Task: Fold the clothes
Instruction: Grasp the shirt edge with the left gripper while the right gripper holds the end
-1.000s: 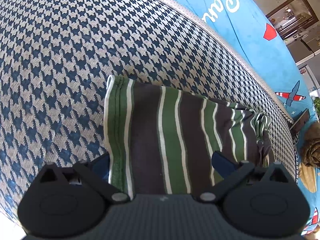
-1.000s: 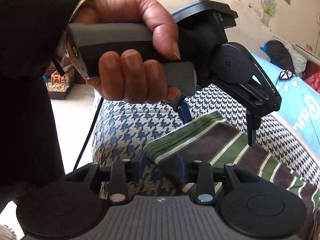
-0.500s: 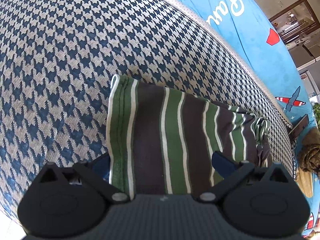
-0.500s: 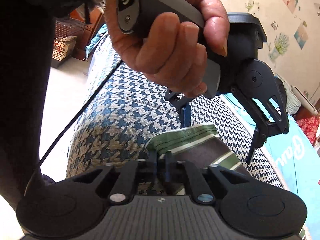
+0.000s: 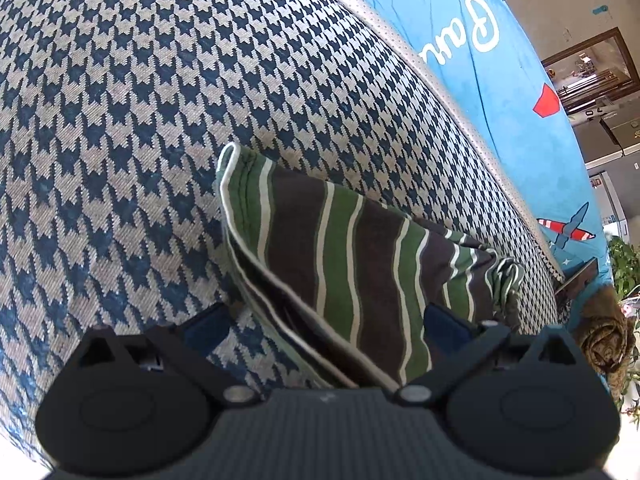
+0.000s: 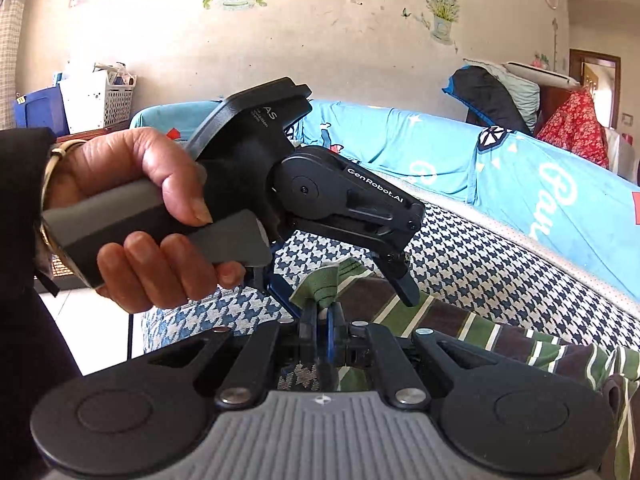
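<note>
A green, brown and white striped garment [image 5: 352,264] lies folded on the houndstooth cushion [image 5: 120,120]. Its near edge is lifted, showing the layers. My left gripper [image 5: 324,320] is open, its blue-padded fingers either side of the garment's near part. In the right wrist view my right gripper [image 6: 322,320] is shut on the green corner of the striped garment [image 6: 332,280] and holds it raised. The left gripper [image 6: 336,208] shows there in a hand, just above the garment, jaws apart.
A blue sheet with white lettering [image 5: 480,40] covers the bed behind the cushion; it also shows in the right wrist view [image 6: 560,192]. A crumpled brown cloth [image 5: 604,340] lies at the far right. A white basket [image 6: 100,100] and blue bin stand by the wall.
My right gripper has closed fully on the garment's green corner and lifted it, so the near edge has risen and tilted. The left gripper has stayed open and shifted slightly.
</note>
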Demonstrator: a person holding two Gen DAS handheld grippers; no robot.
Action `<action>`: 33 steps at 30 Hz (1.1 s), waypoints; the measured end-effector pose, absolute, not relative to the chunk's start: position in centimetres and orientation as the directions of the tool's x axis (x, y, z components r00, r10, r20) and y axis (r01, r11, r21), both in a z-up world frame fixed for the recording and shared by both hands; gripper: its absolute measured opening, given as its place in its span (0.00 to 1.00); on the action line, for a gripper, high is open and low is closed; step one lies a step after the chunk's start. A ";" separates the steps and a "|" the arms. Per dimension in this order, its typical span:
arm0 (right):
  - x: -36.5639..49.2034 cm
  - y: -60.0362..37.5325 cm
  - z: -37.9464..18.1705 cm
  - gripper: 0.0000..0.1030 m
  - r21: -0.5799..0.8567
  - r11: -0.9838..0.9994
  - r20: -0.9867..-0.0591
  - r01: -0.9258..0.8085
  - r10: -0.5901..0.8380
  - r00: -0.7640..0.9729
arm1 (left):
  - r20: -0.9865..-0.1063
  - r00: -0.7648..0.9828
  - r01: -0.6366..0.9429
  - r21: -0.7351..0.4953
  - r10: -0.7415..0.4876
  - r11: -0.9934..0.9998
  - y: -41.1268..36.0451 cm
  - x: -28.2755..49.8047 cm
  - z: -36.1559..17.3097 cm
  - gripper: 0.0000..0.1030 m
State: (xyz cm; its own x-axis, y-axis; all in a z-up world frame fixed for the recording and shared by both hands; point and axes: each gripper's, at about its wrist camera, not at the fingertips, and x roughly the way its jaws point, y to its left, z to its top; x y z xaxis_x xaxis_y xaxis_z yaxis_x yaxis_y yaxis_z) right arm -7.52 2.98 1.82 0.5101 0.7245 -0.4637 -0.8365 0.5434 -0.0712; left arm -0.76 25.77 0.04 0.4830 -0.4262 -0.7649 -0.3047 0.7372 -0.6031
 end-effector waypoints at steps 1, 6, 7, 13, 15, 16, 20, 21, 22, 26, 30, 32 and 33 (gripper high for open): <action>-7.6 2.8 1.9 0.03 -0.070 0.540 -0.468 -0.839 0.725 0.506 | -0.757 0.495 -0.303 -0.611 -0.427 0.731 25.8 -0.7 0.1 0.98; -8.0 3.4 0.1 0.03 -0.117 0.526 -0.503 -0.843 0.700 0.506 | -0.774 0.492 -0.300 -0.581 -0.399 0.756 24.9 -0.2 0.0 0.62; -8.1 3.6 -0.3 0.03 -0.134 0.524 -0.510 -0.841 0.691 0.512 | -0.773 0.493 -0.298 -0.581 -0.399 0.757 24.9 -0.2 0.1 0.54; -8.7 4.5 -2.5 0.07 -0.211 0.507 -0.543 -0.836 0.651 0.531 | -0.774 0.497 -0.327 -0.585 -0.392 0.742 25.6 -0.5 0.1 0.38; -9.0 4.7 -2.9 0.12 -0.233 0.495 -0.545 -0.837 0.646 0.534 | -0.771 0.500 -0.333 -0.591 -0.394 0.734 25.7 -1.0 0.0 0.38; -9.1 4.8 -3.1 0.15 -0.244 0.489 -0.546 -0.837 0.644 0.536 | -0.770 0.501 -0.336 -0.594 -0.396 0.731 26.0 -1.5 -0.2 0.38; -9.8 5.2 -3.7 0.20 -0.298 0.464 -0.541 -0.834 0.638 0.548 | -0.765 0.504 -0.345 -0.604 -0.401 0.718 27.4 -3.5 -0.5 0.38; -9.9 5.3 -3.9 0.20 -0.316 0.460 -0.536 -0.830 0.635 0.556 | -0.764 0.505 -0.347 -0.606 -0.402 0.716 27.6 -3.8 -0.6 0.38; -10.0 5.5 -4.0 0.20 -0.334 0.455 -0.530 -0.825 0.633 0.564 | -0.764 0.506 -0.350 -0.607 -0.401 0.714 27.7 -3.9 -0.7 0.38; -10.5 5.8 -4.5 0.21 -0.376 0.448 -0.512 -0.811 0.629 0.585 | -0.764 0.508 -0.358 -0.606 -0.396 0.710 27.2 -4.1 -1.0 0.38; -10.5 5.8 -4.6 0.17 -0.392 0.453 -0.500 -0.800 0.626 0.599 | -0.767 0.510 -0.369 -0.603 -0.389 0.707 26.5 -3.6 -1.2 0.39; -10.3 5.6 -4.3 0.03 -0.383 0.463 -0.498 -0.799 0.625 0.601 | -0.779 0.510 -0.382 -0.585 -0.365 0.715 26.5 -3.4 -1.1 0.47; -10.2 5.5 -4.0 0.03 -0.382 0.470 -0.492 -0.796 0.626 0.605 | -0.785 0.513 -0.387 -0.573 -0.347 0.722 26.6 -3.4 -1.0 0.50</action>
